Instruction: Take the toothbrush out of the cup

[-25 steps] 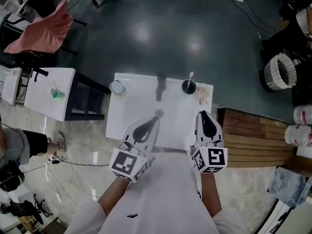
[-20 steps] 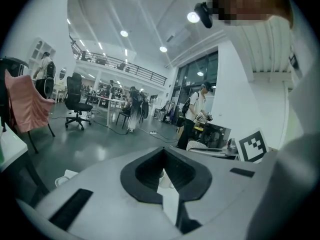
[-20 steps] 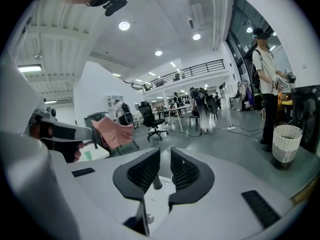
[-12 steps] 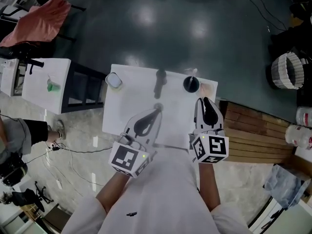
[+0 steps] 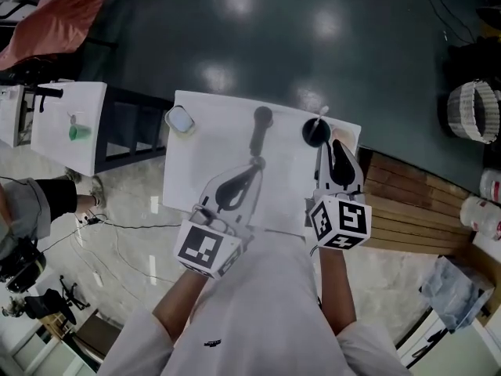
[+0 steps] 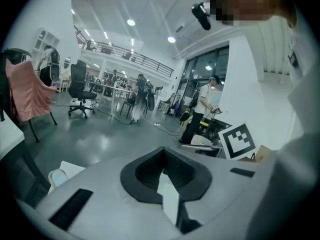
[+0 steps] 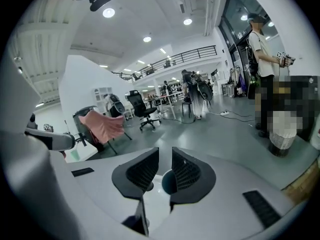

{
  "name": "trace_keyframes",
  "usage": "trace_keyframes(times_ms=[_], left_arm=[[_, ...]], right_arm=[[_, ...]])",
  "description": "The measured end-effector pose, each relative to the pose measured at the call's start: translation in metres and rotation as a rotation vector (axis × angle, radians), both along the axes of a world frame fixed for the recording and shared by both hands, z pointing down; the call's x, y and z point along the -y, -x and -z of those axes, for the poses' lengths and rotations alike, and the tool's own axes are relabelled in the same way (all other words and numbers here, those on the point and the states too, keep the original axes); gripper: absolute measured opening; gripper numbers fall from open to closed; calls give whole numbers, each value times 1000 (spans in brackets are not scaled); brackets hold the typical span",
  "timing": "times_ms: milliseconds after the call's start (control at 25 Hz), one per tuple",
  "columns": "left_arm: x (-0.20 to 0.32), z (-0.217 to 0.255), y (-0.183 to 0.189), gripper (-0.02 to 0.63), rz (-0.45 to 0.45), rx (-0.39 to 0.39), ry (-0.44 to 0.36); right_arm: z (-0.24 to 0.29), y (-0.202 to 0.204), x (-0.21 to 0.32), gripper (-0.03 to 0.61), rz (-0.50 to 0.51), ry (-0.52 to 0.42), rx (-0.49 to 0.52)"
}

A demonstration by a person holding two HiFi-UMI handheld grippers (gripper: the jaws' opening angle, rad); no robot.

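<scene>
Our left gripper [image 5: 249, 172] hovers over the table's [image 5: 205, 151] near edge, jaws closed and empty. At the far right corner the toothbrush [image 5: 321, 116] stands in the cup [image 5: 314, 134]. Our right gripper's [image 5: 337, 146] narrow jaws, just opening and empty, might tip that cup.

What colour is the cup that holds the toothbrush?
Dark, nearly black cup; clearest in the head view.

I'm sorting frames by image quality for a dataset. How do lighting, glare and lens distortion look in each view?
Head view: bright glare spots on the dark floor; the white table is evenly lit, the dark cup clear against it. Left gripper view: strong fisheye bending, black corners. Right gripper view: the same, with ceiling lamps blown out.
</scene>
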State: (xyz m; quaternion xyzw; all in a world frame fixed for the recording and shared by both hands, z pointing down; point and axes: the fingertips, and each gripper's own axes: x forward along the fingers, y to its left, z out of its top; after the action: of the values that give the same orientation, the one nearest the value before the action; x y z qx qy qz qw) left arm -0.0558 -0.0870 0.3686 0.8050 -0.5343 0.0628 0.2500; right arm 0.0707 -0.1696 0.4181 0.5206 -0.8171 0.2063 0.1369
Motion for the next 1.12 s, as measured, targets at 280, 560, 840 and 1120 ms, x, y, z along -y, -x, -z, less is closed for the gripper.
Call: trace_keyframes(times_ms=[280, 560, 840, 1120], left_arm=[[12, -21, 7, 2, 12, -1, 38], [17, -35, 13, 2, 37, -24, 81], [20, -48, 16, 2, 41, -28, 100], [17, -56, 18, 2, 51, -23, 122]], right_arm=[[-33, 13, 20, 52, 12, 64, -26], [-58, 17, 31, 52, 14, 105, -82], [-81, 13, 43, 54, 12, 150, -135], [-96, 13, 49, 54, 33, 180, -175]])
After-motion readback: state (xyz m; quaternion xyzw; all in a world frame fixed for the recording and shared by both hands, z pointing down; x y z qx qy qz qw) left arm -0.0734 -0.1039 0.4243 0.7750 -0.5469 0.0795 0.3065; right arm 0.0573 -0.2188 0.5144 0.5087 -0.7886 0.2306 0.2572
